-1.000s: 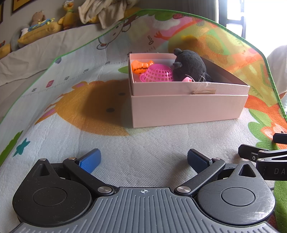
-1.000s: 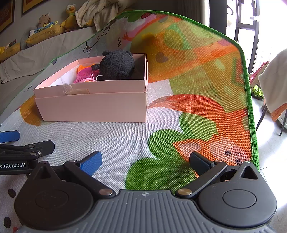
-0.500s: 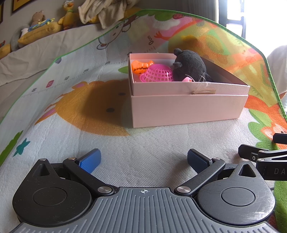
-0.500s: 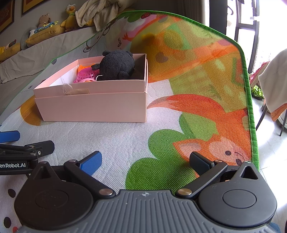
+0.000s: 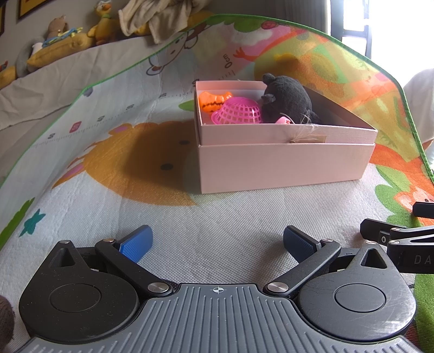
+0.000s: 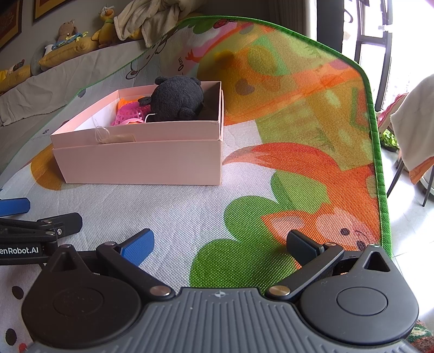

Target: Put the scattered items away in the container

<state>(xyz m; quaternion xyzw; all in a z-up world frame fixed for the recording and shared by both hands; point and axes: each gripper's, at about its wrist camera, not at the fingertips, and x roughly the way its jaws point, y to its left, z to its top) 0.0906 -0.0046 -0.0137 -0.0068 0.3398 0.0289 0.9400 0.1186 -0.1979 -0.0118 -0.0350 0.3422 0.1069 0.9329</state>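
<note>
A pale pink box [image 5: 282, 165] [image 6: 141, 163] stands on the colourful play mat. Inside it lie a black plush toy [image 5: 287, 99] [image 6: 176, 99], a pink plastic basket [image 5: 237, 111] [image 6: 130, 115] upside down, and an orange pumpkin toy [image 5: 213, 100]. My left gripper [image 5: 217, 243] rests low over the mat, well short of the box, open with nothing between its blue pads. My right gripper [image 6: 221, 243] sits likewise near the mat's front right, open and empty. Each gripper's fingers show at the edge of the other's view.
The play mat [image 5: 108, 168] curls up behind the box against a sofa with stuffed toys [image 5: 59, 35] and a crumpled cloth [image 5: 157, 16]. To the right, bare floor and a chair with draped cloth [image 6: 412, 141] lie beyond the mat's green edge [image 6: 379, 163].
</note>
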